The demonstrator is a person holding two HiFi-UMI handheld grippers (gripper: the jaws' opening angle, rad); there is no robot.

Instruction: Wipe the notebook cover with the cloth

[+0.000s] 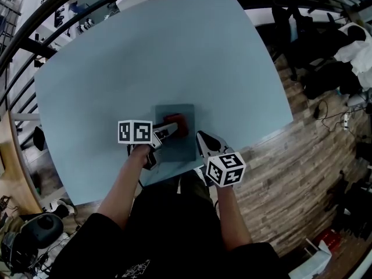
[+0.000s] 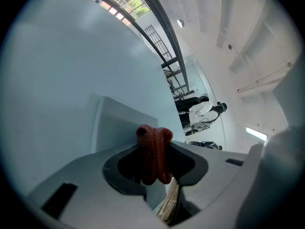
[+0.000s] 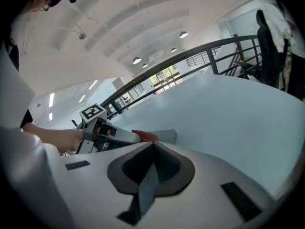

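Near the front edge of the broad, smooth, pale blue-grey table (image 1: 145,57) lies the notebook (image 1: 177,147), a flat rectangle with a matte slate-grey cover. On its far half sits the cloth (image 1: 174,122), a small red wad. The left gripper (image 1: 168,129) reaches in from the left, its jaws clenched on the cloth. In the left gripper view the fabric is a ribbed, knit-like fold bulging up between the grey jaw pads, with the notebook's flat cover just beyond. The right gripper (image 1: 201,138) sits at the notebook's near right edge. In its own view the jaws are pressed together on a thin, stiff, grey-blue sheet. This seems to be the edge of the cover, though whether any pages are pinched with it is unclear.
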